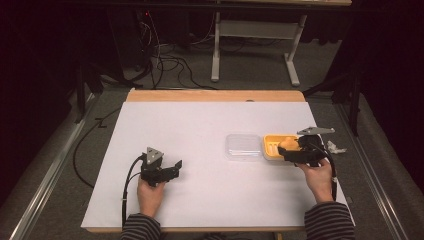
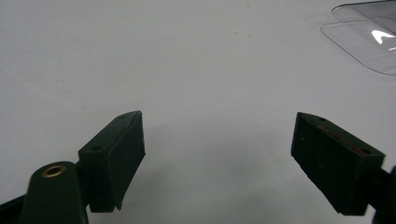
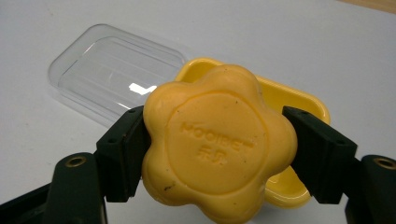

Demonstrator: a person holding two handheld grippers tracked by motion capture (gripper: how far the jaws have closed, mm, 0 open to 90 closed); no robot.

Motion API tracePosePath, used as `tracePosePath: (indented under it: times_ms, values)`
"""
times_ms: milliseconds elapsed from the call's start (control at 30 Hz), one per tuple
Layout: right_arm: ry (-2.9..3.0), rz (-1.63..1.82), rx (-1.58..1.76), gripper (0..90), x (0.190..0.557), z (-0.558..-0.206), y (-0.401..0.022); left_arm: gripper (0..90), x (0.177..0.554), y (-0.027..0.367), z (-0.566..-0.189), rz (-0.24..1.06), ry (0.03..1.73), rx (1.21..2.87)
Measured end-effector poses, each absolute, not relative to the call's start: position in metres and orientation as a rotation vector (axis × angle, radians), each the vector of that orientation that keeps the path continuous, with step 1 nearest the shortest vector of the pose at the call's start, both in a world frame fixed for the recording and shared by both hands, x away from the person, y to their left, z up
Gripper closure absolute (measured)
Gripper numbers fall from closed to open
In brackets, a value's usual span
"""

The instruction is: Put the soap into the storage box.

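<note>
Right gripper (image 3: 219, 154), clamped from both sides on a yellow flower-shaped soap (image 3: 218, 147), black pads pressed into the lobed edges at left and right. Embossed on the flat face turned toward the camera: "HOOIBE" in raised capitals, first letter not quite certain, with two smaller characters beneath, too soft to read. A few dark specks on the soap surface. Directly behind and below the soap, a yellow soap dish (image 3: 308, 105), rim curving out past the right jaw and under it; whether soap and dish touch cannot be told. Beyond the left jaw, just beside the dish, a clear plastic lid (image 3: 114, 72) lying flat on the white table surface (image 3: 289, 42), ribbed inside, a bright glare spot near its middle.

From the high view: right gripper (image 1: 296, 150) held over the dish (image 1: 270, 145) at the right side of the table, right hand (image 1: 318, 177) behind it, striped sleeve (image 1: 327, 220) at the bottom edge. Lid (image 1: 243, 146) immediately left of the dish. Something small and crumpled, whitish (image 1: 336, 147), just to the right of the gripper, too small to identify.

Left gripper (image 2: 217, 154), jaws spread wide with bare white table between them, gripping nothing. Far ahead and to the right of its jaws, a corner of the clear lid (image 2: 364, 42). In the high view, left gripper (image 1: 172, 169) low over the table, well apart from the lid, left hand (image 1: 150, 192) behind it, a black cable (image 1: 127, 185) trailing back.
</note>
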State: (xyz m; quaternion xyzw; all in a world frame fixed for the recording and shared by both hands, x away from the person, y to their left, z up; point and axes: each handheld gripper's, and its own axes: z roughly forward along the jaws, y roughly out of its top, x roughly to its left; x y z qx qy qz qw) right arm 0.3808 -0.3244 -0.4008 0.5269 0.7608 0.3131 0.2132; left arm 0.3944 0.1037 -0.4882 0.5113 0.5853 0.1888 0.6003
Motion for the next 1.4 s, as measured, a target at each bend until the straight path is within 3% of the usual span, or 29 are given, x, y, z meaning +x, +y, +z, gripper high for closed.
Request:
tracePosePath:
  times_ms: [1400]
  values:
    - [2.127, 0.747, 1.585, 27.4, 0.422, -0.432, -0.327, 18.6, 0.395, 0.103, -0.489, 0.441, 1.361, 1.180]
